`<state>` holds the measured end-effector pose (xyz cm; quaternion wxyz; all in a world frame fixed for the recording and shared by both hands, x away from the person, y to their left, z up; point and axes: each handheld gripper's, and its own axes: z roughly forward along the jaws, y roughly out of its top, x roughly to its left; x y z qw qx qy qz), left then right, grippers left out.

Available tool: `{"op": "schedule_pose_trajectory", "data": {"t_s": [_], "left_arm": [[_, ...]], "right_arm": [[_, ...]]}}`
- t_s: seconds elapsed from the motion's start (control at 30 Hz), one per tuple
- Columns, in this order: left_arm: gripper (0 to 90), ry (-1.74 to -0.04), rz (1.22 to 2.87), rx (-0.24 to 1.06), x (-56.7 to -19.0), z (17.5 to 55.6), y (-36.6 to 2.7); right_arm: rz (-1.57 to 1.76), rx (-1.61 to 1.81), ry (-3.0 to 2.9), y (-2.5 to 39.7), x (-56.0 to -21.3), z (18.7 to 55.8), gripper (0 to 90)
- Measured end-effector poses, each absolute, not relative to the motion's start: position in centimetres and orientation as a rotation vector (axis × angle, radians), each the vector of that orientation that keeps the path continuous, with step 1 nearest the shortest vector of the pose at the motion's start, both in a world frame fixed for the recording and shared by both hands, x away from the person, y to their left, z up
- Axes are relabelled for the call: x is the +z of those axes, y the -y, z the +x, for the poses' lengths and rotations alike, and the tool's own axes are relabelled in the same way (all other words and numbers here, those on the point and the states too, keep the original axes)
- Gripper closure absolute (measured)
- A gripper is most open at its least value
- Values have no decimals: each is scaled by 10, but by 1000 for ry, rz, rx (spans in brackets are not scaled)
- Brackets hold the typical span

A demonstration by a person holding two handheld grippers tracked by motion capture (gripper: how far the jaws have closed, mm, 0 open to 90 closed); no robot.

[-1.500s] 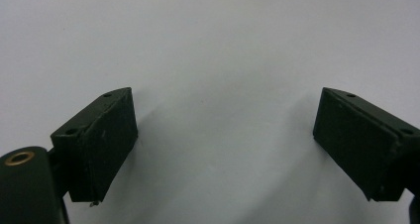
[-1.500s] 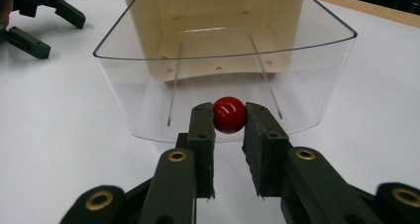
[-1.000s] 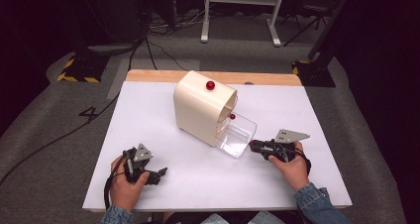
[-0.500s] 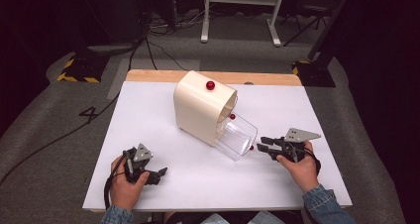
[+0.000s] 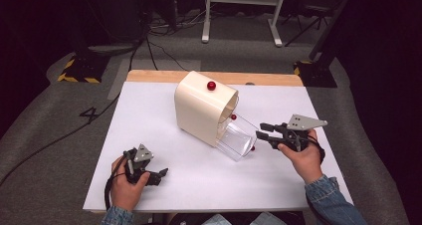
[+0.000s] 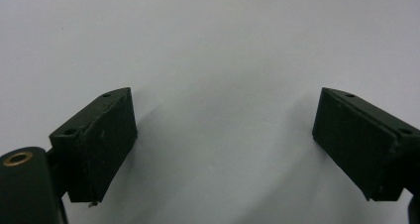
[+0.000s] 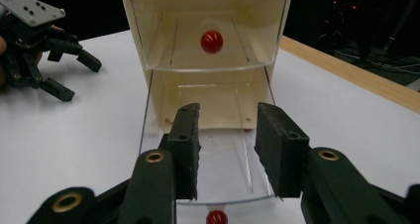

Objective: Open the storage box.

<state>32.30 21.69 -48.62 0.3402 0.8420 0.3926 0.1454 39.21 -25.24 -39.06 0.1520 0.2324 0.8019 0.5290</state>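
Hovering, jaws parted, right gripper (image 7: 225, 152) before clear plastic lower drawer (image 5: 238, 141), pulled out of cream drawer cabinet (image 5: 201, 108) mid-surface; risking overshooting, tugging drawer fully free. Resting spread near front-left corner: left gripper (image 5: 149, 174).

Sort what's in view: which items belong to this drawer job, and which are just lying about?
In the job: cream drawer cabinet; its pulled-out clear lower drawer; that drawer's red knob; right gripper.

Just about: left gripper, resting open on the table; floor cables.
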Motion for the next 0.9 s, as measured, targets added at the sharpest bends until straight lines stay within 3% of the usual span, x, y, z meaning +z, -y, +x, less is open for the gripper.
{"op": "schedule_pose_trajectory", "data": {"t_s": [0.3,0.9], "left_arm": [[102,-1025,2189,380,-486,322,-217],[102,-1020,2191,387,-486,322,-217]], "right_arm": [[645,1543,-2304,226,-383,415,635],[598,1589,-2302,191,-399,433,692]]}}
